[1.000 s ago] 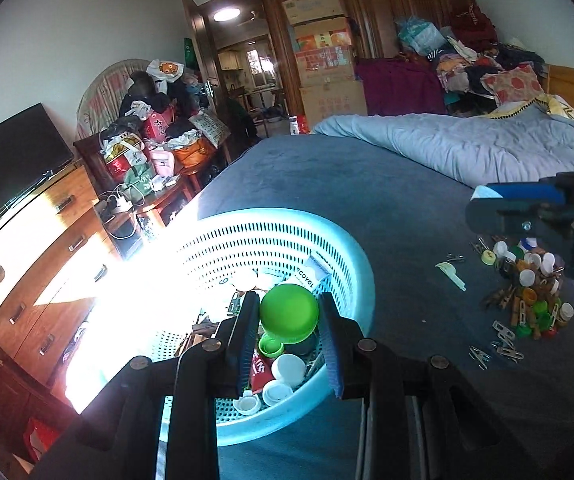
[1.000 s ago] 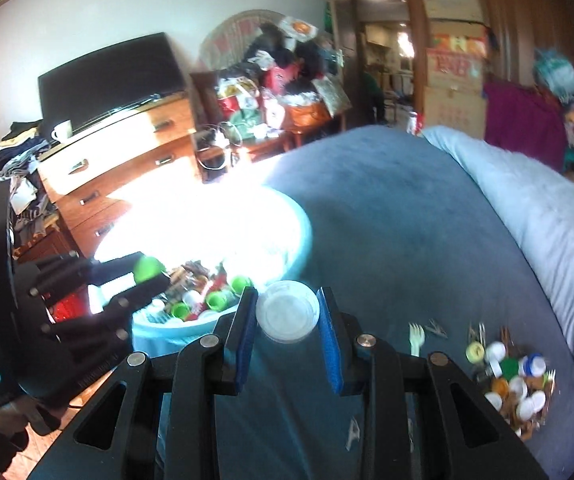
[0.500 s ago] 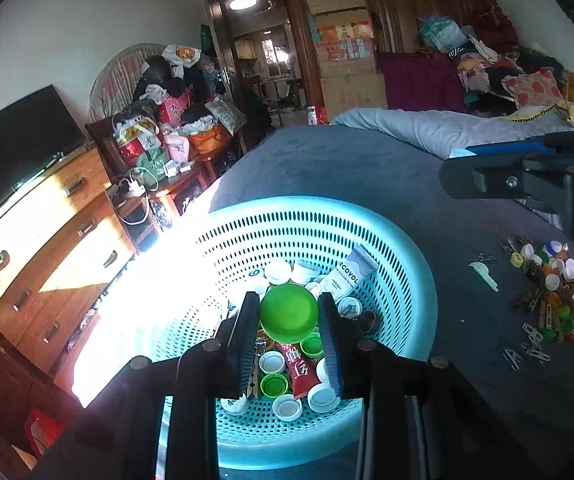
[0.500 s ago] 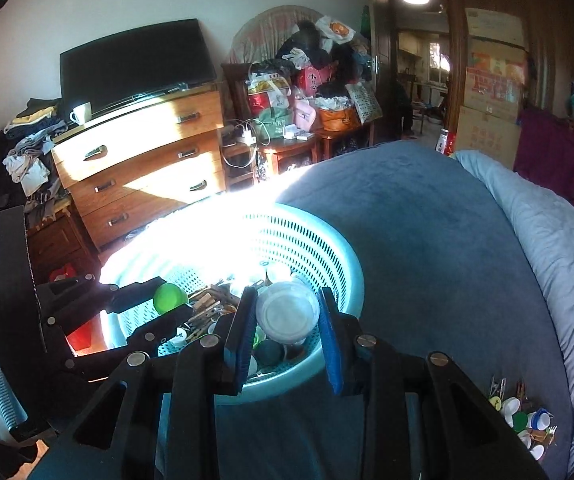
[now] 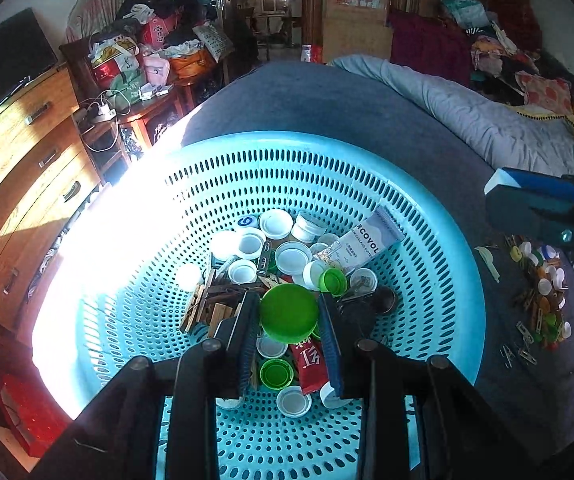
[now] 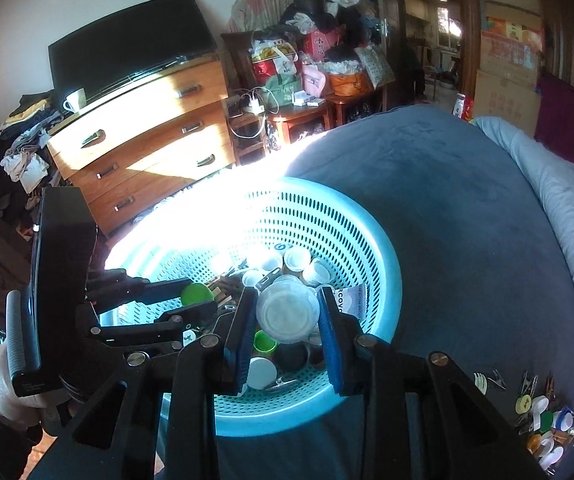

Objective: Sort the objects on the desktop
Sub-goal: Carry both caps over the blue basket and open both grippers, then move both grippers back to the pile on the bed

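Note:
A light-blue perforated basket (image 5: 439,248) sits on the blue bed cover and holds several caps, clothespins and a white tube (image 5: 363,246). My left gripper (image 5: 289,318) is shut on a green round lid (image 5: 289,316) and holds it over the basket's inside. My right gripper (image 6: 287,316) is shut on a clear plastic lid (image 6: 287,314) above the basket (image 6: 383,280). The left gripper (image 6: 191,300) with its green lid (image 6: 196,293) also shows in the right wrist view. The right gripper's side shows at the right edge of the left wrist view.
A pile of caps and clips (image 5: 541,292) lies on the bed right of the basket, also seen in the right wrist view (image 6: 543,420). A wooden dresser (image 6: 147,140) with a TV stands left of the bed. A grey quilt (image 5: 487,120) lies at the far right.
Both grippers have moved left from the bed over the basket, each still holding its lid. The basket now fills the middle of both views.

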`<state>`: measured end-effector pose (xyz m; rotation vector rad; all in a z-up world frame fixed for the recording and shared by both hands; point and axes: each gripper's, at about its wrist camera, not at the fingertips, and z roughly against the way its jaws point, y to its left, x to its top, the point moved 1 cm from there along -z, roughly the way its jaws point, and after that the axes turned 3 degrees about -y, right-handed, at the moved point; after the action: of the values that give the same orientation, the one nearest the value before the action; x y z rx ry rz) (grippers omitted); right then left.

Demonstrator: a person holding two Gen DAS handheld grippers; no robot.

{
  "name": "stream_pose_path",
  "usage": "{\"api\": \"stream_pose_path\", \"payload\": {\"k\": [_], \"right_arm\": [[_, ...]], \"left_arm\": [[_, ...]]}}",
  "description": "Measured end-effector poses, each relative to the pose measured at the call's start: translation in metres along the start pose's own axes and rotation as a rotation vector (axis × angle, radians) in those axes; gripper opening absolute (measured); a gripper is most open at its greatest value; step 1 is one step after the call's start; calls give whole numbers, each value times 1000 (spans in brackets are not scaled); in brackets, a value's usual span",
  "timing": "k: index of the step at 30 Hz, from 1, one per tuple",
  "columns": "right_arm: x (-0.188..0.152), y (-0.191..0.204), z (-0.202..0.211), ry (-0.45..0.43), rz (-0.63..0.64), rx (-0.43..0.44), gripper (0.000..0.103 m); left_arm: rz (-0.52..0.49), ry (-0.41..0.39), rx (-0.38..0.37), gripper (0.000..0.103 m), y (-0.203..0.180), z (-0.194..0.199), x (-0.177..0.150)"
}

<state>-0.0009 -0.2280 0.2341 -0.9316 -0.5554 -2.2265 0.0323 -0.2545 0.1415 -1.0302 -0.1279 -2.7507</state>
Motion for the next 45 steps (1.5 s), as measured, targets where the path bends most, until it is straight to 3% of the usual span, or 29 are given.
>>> {"api": "stream_pose_path", "payload": {"k": [11, 12, 13, 15, 22, 24, 26, 27, 29, 32, 34, 37, 41, 45], "right_arm": [[4, 9, -6, 6, 21, 6, 30], [4, 10, -6, 6, 27, 2, 39], [4, 11, -5, 1, 28, -3, 63], [4, 11, 4, -26, 27, -4, 80], [-11, 0, 60, -128, 27, -36, 78], [-31, -11, 92, -186, 7, -67, 81], [-61, -24, 124, -229, -17, -121, 90], [-78, -32, 137, -239, -32, -152, 103], [-120, -57, 158, -214, -87, -224, 103], [-188, -105, 173, -134, -206, -323, 103], [-238, -138, 177, -65, -304, -381, 103], [-304, -174, 175, 43, -387, -447, 102], [-345, -195, 172, 88, -452, -463, 97], [-366, -208, 163, 79, -479, -454, 97]], "left_arm": [[-6, 1, 12, 31, 6, -7, 3], [-9, 3, 19, 32, 5, -7, 3], [-12, 2, 30, 39, 5, -6, 3], [-13, -15, 55, 46, 6, -1, 2], [2, -68, 26, 46, 2, 31, -1], [-35, -105, 1, 46, -14, 48, -4], [-99, -153, -42, 46, -40, 69, -12], [-134, -172, -72, 48, -54, 78, -17], [-226, -204, -141, 56, -93, 92, -34], [-327, -205, -224, 61, -146, 90, -58], [-347, -143, -288, 61, -175, 67, -70], [-284, -13, -321, 61, -201, 15, -79], [-203, 142, -305, 61, -224, -52, -83], [-145, 199, -282, 61, -248, -79, -84]]}}
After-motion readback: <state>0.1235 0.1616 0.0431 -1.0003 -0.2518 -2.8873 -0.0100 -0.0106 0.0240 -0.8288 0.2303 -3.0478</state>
